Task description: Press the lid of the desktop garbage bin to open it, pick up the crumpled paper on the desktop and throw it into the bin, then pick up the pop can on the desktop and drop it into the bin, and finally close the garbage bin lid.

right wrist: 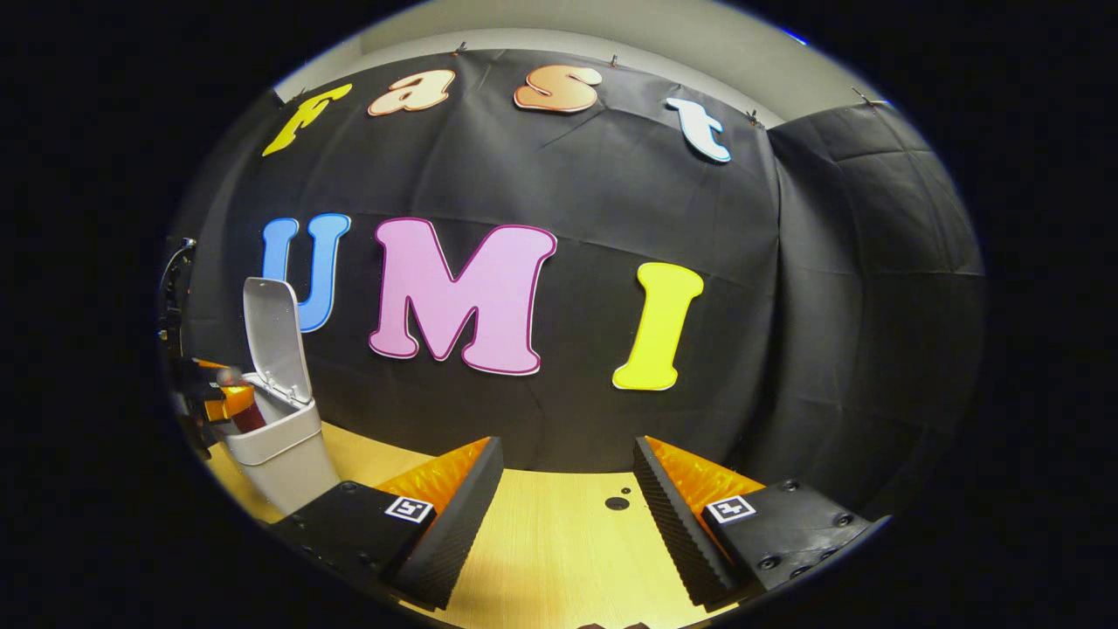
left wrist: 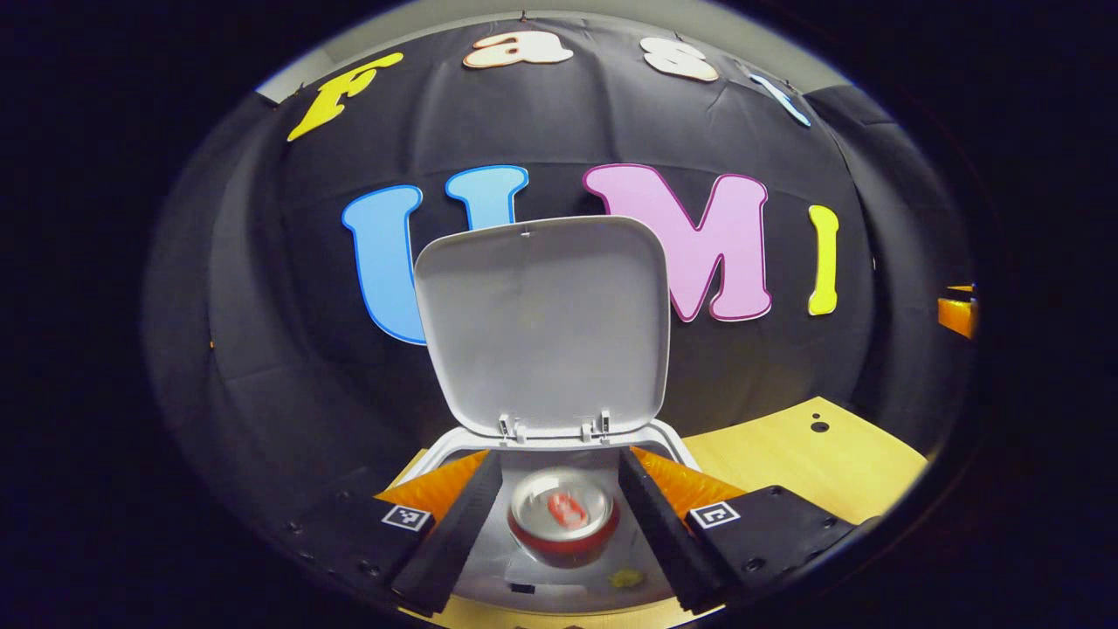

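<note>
Wooden desk [right wrist: 559, 542]; left tool [left wrist: 559, 515] open, pop can [left wrist: 563, 517] over bin [right wrist: 275, 445].

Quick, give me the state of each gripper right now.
Left gripper: open, the can sits loose between its fingers, over the open bin.
Right gripper: open, holding nothing, over the table.

Recording booth, probably lab: black cloth wall [right wrist: 611, 175], wooden desktop [right wrist: 541, 542].
</note>
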Tool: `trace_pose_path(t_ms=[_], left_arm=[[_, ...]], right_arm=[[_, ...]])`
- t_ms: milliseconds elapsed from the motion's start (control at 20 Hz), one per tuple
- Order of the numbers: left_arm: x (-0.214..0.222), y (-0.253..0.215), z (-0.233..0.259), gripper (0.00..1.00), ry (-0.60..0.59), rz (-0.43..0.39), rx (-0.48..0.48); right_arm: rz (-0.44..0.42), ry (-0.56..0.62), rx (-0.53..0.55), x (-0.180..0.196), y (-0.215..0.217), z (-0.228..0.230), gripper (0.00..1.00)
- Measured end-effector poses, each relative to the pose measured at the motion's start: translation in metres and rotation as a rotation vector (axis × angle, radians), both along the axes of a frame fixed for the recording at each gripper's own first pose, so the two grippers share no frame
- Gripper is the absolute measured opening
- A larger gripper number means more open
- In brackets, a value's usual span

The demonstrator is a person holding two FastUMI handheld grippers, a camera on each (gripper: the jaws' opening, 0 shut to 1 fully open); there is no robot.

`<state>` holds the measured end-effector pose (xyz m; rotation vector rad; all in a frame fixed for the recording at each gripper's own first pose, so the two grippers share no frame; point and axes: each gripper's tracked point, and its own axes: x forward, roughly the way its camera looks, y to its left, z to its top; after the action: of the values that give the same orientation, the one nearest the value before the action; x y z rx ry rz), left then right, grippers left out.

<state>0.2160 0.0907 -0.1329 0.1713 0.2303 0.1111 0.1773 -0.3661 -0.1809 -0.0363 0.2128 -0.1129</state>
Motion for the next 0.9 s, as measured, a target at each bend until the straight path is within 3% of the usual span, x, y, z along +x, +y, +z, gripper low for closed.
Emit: trace_pose_path(t_ms=[150,300,650,900], left_arm=[[-0.001,0.004,0.02,0.94,-0.031,0.035,0.003],[0.002,0.003,0.076,0.94,-0.131,0.042,-0.013],[0.046,0.005,0.187,0.93,-0.271,-0.015,0.018],[0.098,-0.018,0.202,0.94,-0.28,-0.098,0.087]], right_arm=[[0.018,-0.002,-0.002,0.007,-0.001,0.001,0.97],[0.056,-0.019,-0.006,0.021,0.0,0.009,0.97],[0.144,-0.092,0.015,0.065,0.003,0.05,0.97],[0.147,-0.06,-0.002,0.086,-0.015,0.045,0.97]])
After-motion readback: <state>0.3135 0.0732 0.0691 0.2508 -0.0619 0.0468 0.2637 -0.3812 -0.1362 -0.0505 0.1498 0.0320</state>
